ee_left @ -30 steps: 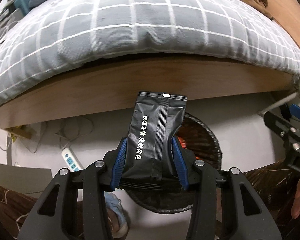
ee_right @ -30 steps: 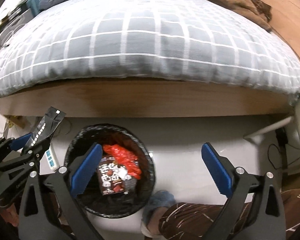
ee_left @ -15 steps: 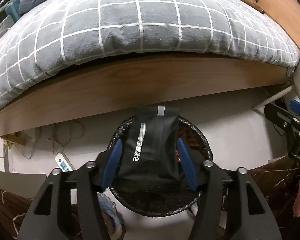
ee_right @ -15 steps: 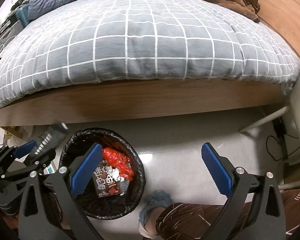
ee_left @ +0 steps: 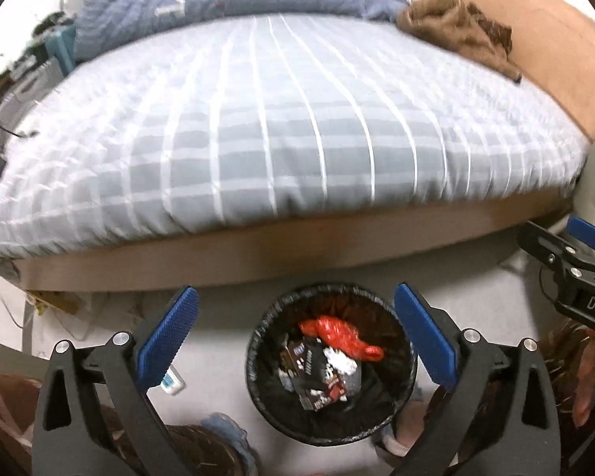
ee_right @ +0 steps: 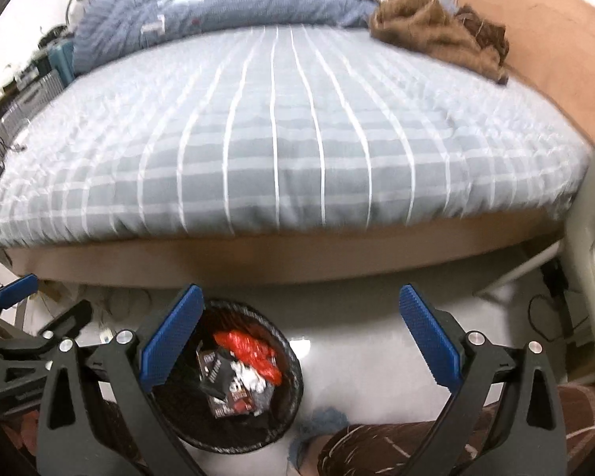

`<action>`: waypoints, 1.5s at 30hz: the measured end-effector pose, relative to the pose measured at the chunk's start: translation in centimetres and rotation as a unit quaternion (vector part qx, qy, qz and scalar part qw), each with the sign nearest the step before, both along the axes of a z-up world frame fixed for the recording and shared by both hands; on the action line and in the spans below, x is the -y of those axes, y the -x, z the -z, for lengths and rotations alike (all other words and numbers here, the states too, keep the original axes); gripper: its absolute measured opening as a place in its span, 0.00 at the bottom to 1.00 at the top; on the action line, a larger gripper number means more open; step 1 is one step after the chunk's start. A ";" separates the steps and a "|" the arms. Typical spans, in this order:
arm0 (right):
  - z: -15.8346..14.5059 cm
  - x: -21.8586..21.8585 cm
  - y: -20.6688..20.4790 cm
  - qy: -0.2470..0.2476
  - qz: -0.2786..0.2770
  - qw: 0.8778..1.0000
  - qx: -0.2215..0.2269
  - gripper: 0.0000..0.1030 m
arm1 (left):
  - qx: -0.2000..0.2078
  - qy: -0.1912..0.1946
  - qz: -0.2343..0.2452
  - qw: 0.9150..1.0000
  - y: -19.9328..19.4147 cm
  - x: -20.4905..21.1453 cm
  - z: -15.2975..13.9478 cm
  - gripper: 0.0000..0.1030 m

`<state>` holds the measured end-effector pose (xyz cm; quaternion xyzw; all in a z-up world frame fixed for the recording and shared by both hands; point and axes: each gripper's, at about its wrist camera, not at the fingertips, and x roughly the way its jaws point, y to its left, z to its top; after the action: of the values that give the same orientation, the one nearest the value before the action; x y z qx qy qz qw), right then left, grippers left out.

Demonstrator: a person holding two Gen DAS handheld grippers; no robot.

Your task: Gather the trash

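Lower centre of the left wrist view: trash bin (ee_left: 331, 365) with black liner, sitting on the floor just below the bed (ee_left: 258, 127) edge. Inside it a black sachet (ee_left: 311, 363), a red crumpled bag (ee_left: 337, 331), and a brown snack wrapper (ee_left: 331, 388) plus white scraps.

Left tongs (ee_left: 293, 341): jaws opening, near full spread, nothing between the pads; the bin shows through the gap. Right tongs (ee_right: 301, 341): wide open, empty.

Handling, my read: the trash is all light film and foil packets, soft, crinkly, a bit slick. Pinch a flat sealed edge or a crumpled fold, not the puffed middle. Nothing fragile. Anything light like this may flutter off-target if released from high up.

Surroundings: brown garment (ee_right: 436, 27) in the upper right on the bed, blue bedding (ee_right: 202, 12) at the top, clutter at the upper left edge. White power strip (ee_left: 172, 382) on the floor left of the bin, partly behind the left pad. Person's slipper and trouser leg (ee_right: 396, 448) at the bottom right, close to the bin. Frames are motion-blurred; no further trash visible on the bed that I can make out.
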<state>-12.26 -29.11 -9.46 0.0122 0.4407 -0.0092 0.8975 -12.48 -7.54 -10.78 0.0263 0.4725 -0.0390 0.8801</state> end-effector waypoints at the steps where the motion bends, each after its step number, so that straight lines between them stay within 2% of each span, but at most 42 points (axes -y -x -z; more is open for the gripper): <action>1: -1.4 -0.1 0.3 0.000 -0.001 1.000 0.014 0.93 | 0.014 0.009 -0.008 1.000 0.3 -0.6 -1.9 0.94; 5: -6.6 -1.5 2.7 0.016 -0.011 0.998 0.066 0.93 | 0.059 0.009 -0.013 0.998 2.1 -1.2 -7.1 0.94; 8: -9.1 -2.1 4.4 0.023 -0.018 0.996 0.089 0.93 | 0.092 0.012 -0.010 0.996 4.0 -1.2 -10.5 0.94; 12: -11.6 -2.7 6.9 0.024 -0.025 0.993 0.109 0.93 | 0.119 0.005 -0.012 0.993 6.6 -1.0 -13.6 0.94; 15: -12.3 -2.7 8.5 0.021 -0.023 0.993 0.112 0.93 | 0.123 0.014 -0.020 0.992 8.1 -1.4 -14.6 0.94; 22: -13.4 -2.7 10.9 0.011 -0.021 0.993 0.118 0.93 | 0.132 0.014 -0.029 0.991 10.9 -2.1 -15.5 0.94; 45: -13.4 -3.0 11.1 0.009 -0.023 0.992 0.120 0.93 | 0.122 0.017 -0.034 0.992 10.7 -2.8 -14.6 0.94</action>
<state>-23.34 -26.07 3.94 -0.0051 0.3298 0.0092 0.9440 -23.14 -4.71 3.80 -0.0004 0.3618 -0.0136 0.9322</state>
